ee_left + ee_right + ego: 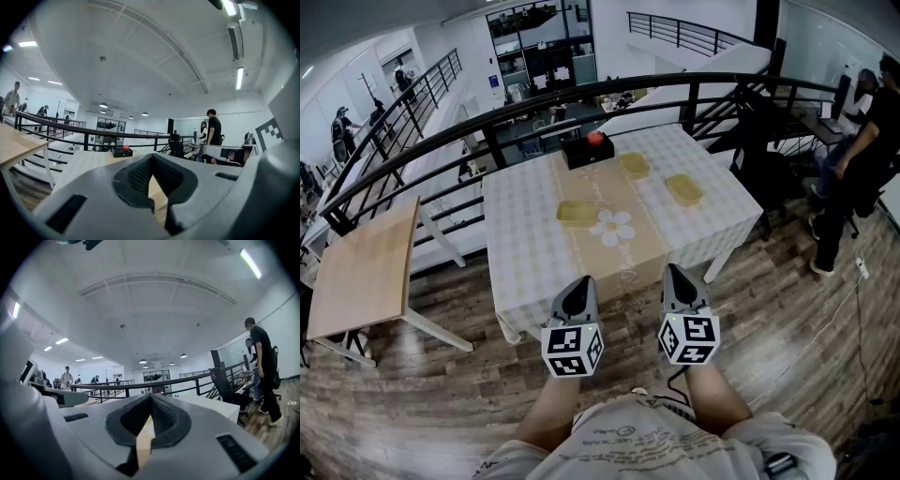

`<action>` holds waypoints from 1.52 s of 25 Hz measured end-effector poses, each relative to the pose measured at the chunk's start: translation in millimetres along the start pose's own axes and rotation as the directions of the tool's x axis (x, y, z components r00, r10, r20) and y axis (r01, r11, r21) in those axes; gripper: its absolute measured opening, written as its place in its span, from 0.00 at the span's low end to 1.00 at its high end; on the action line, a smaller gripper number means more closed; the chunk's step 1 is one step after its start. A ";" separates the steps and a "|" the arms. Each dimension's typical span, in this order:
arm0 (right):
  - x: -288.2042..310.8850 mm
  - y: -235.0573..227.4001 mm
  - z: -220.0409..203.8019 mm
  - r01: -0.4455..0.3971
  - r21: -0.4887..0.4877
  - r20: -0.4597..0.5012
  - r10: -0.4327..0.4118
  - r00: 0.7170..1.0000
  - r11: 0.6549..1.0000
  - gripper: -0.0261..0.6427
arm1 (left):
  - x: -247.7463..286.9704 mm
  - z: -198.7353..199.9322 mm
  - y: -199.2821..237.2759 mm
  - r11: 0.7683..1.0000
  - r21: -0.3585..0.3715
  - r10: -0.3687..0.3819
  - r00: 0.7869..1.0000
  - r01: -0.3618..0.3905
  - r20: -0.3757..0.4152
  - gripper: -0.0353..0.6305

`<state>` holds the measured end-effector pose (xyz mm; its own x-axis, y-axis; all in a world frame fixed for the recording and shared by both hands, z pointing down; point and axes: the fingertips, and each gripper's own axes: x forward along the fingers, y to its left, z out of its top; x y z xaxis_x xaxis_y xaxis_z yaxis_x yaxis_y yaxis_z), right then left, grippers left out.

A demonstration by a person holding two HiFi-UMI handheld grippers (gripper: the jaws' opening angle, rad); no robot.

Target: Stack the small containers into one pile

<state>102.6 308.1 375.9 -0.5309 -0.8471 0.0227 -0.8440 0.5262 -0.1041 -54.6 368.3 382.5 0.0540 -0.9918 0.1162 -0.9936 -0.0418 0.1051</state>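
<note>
— Shirt fabric [647, 441], pale grey with printed lettering, lay closest beneath the head camera. What stood just beyond it?

— Two bare forearms, each carrying a grey moulded tool. The left gripper [581, 284] and right gripper [674, 274] were held side by side, apart from each other, both pointing toward the table [525, 262]. Each bore a marker cube [572, 349] of black-and-white squares at its rear.

— Jaw condition?

— In the left gripper view, the dark ribbed pads [136, 177] met at their tips with nothing between them. The right gripper view gave the same finding: ribbed pads [164, 420] pressed together and empty.

— And the small containers?

— There were three, all on the table, well apart from both grippers and from one another, none stacked. All were shallow, yellowish and rounded-rectangular; the material could not be confirmed. The near container [577, 213] sat just left of a daisy print [612, 227]. The far container [634, 165] lay close to a black box [581, 152] topped with a red button. The right-hand container [683, 189] rested toward the table's right side.

— Surfaces?

— A pale checked cloth covered the table, with a plain beige runner [623, 258] down its middle. The floor [787, 309] was wood plank. A curved black metal railing [487, 127] ran behind the table, and a bare wooden side table [370, 267] stood to the left.
</note>
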 end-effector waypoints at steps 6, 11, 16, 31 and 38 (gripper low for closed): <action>1.8 -7.9 -1.4 -0.034 0.029 0.007 0.033 0.999 0.999 0.04 | 12.0 -1.6 -15.0 1.000 0.003 -0.012 1.000 0.012 0.002 0.06; 7.4 -18.5 -1.7 -0.049 0.043 -0.001 0.049 0.999 0.998 0.04 | 25.4 -1.1 -27.5 1.000 0.016 -0.018 1.000 0.018 0.004 0.06; 9.3 -36.7 -4.8 -0.064 0.034 -0.009 0.064 0.998 0.997 0.04 | 41.7 -5.6 -45.0 1.000 0.004 -0.024 1.000 0.024 0.011 0.06; 27.2 -100.1 -21.3 -0.022 0.076 -0.054 0.026 0.998 0.997 0.04 | 99.3 -12.0 -84.5 0.995 0.020 -0.098 0.995 0.098 -0.011 0.06; 64.4 -113.3 -21.2 -0.018 0.063 -0.060 0.022 0.998 0.998 0.04 | 142.9 -8.7 -72.0 0.995 0.009 -0.103 0.995 0.103 -0.012 0.06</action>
<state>162.4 195.5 410.2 -0.5533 -0.8291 0.0803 -0.8275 0.5360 -0.1674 25.5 230.6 400.2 0.1567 -0.9807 0.1167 -0.9837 -0.1444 0.1073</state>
